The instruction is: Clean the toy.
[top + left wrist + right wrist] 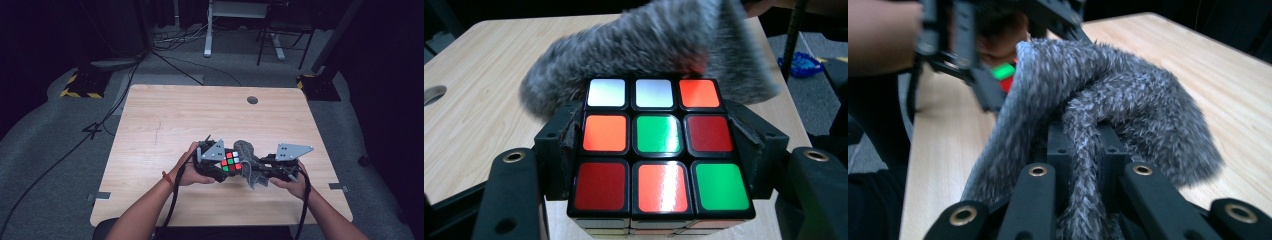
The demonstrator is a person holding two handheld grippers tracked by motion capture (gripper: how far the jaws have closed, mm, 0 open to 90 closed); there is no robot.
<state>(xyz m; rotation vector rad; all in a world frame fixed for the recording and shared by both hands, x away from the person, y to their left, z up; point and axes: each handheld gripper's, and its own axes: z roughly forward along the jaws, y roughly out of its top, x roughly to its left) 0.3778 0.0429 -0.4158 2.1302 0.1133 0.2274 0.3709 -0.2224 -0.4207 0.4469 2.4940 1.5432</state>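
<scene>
Wiping of the cube [659, 145] with the cloth [1118, 105] is the work in hand, and it appears to be under way rather than finished.

Left gripper [216, 162]: clenched on the cube. In the left gripper view the jaws press on its left and right sides at mid-height, and the cube sits square between them, raised off the table [165, 115]. The face turned to that camera is mixed: white, white, orange along the far row; orange, green, dark red across the middle; dark red, orange, green along the near row.

Right gripper [270, 172]: clenched on the cloth. In the right gripper view the grey pile is pinched between the two jaws and bulges out beyond them, with a fold hanging to the left.

Position: in the high view both grippers are held close together over the near middle of the table, cube on the left, cloth on the right. The cloth lies against the far edge of the cube and drapes over its right side; it is blurred in the left gripper view.

Done, by my judgement: cube secured, cloth secured, the two brought into contact.

Left: the face toward the left gripper's camera is uncovered and the near faces are not reached by the cloth. Whether any face is already clean cannot be told.
</scene>
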